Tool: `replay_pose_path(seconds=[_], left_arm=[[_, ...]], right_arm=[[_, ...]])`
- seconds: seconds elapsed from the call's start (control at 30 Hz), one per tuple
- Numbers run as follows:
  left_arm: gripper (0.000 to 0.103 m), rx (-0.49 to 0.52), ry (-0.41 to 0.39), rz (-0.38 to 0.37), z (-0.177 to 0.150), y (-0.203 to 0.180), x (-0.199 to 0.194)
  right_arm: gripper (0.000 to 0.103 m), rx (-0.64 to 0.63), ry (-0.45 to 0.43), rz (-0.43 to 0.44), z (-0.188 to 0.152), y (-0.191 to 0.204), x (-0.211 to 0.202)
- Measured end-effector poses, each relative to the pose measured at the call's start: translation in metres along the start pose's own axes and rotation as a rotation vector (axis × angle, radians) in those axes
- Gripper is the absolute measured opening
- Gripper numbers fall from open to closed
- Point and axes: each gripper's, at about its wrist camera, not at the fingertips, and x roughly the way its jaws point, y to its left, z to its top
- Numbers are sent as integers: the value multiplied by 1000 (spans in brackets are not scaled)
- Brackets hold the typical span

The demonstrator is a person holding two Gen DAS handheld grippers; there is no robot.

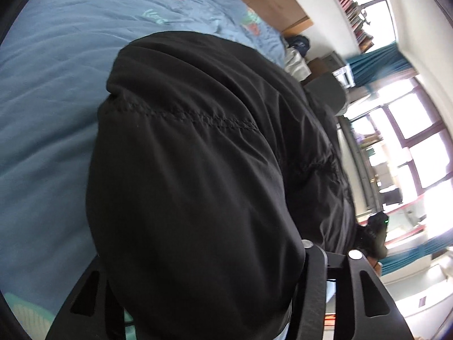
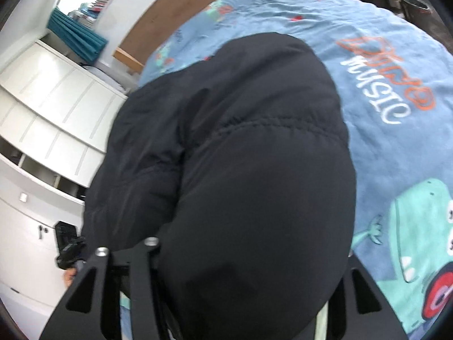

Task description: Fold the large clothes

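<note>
Over the blue printed bedspread [image 2: 396, 56], we see the black padded jacket [image 1: 198, 155] bulging between the spread fingers of our left gripper [image 1: 229, 277] and right gripper [image 2: 246, 269], whether pinched we cannot tell; soft, puffy and probably slippery, it seems best gripped along stitched seams.

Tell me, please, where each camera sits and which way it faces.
Left wrist: on the left hand-held gripper, looking down along its fingers at the black jacket bulging between them, over the blue bedspread; windows to the right, where the other gripper also shows.
Right wrist: on the right hand-held gripper, looking down at the same jacket over the bedspread's print; white cupboards on the left.
Shared: jacket, bedspread, teal curtains.
</note>
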Motion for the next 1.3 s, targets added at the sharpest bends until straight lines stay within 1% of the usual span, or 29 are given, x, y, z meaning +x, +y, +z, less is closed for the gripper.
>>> replay_pose_path(seconds=[0.03, 0.07, 0.13, 0.17, 0.23, 0.27, 0.3, 0.33, 0.4, 0.43, 0.47, 0.5, 0.53, 0.57, 0.6, 0.67, 0.73, 0.77, 0.87, 0.97, 1.1, 1.2, 1.3], left_arm=[[57, -3, 4, 12, 4, 1, -1], [60, -8, 9, 32, 3, 2, -3], [60, -11, 3, 58, 7, 7, -6], [60, -17, -4, 64, 14, 7, -6], [61, -33, -28, 75, 10, 9, -16], [63, -43, -43, 81, 8, 14, -26], [67, -38, -60, 118, 7, 15, -36], [67, -17, -72, 169, 5, 11, -39], [67, 5, -84, 249, -7, 14, -42], [67, 5, -84, 272, -5, 17, -46], [67, 7, -86, 320, -8, 16, -52], [67, 6, -88, 346, -9, 15, -48], [66, -1, -93, 379, -13, 14, -55], [66, -6, -98, 379, -19, 29, -77], [66, -15, -107, 377, -23, 43, -91], [66, -15, -133, 378, -37, 37, -107], [66, 5, -163, 393, -52, 27, -123], [66, 18, -176, 398, -64, 29, -137], [66, 70, -232, 415, -84, -2, -160], [67, 115, -295, 394, -108, -35, -180], [69, 183, -377, 376, -148, -77, -212], [72, 208, -426, 366, -175, -94, -231], [72, 225, -474, 351, -204, -106, -259]], right_arm=[[60, 13, 5, -12, -2, -3, -1], [63, 17, 6, -18, -1, -4, 0], [73, 31, 0, -47, -5, -10, -4], [75, 33, -11, -61, -7, -13, -10], [79, 30, -41, -100, -12, -19, -24], [79, 28, -52, -117, -13, -20, -32], [80, 26, -60, -125, -13, -22, -39], [80, 22, -77, -147, -14, -24, -50], [80, 3, -93, -178, -15, -26, -63], [80, -8, -108, -191, -16, -26, -74], [80, -16, -120, -204, -19, -25, -85], [80, -20, -127, -207, -20, -24, -92], [80, -22, -137, -205, -22, -22, -100], [80, -28, -149, -206, -25, -19, -109], [80, -36, -156, -211, -26, -14, -115], [80, -56, -167, -209, -33, -5, -129], [80, -85, -185, -204, -42, 9, -148], [81, -96, -190, -205, -45, 15, -153], [81, -161, -221, -196, -63, 43, -187], [81, -211, -254, -179, -82, 67, -215], [81, -277, -303, -158, -116, 96, -256], [81, -321, -343, -149, -149, 114, -293], [81, -346, -384, -134, -180, 125, -328]])
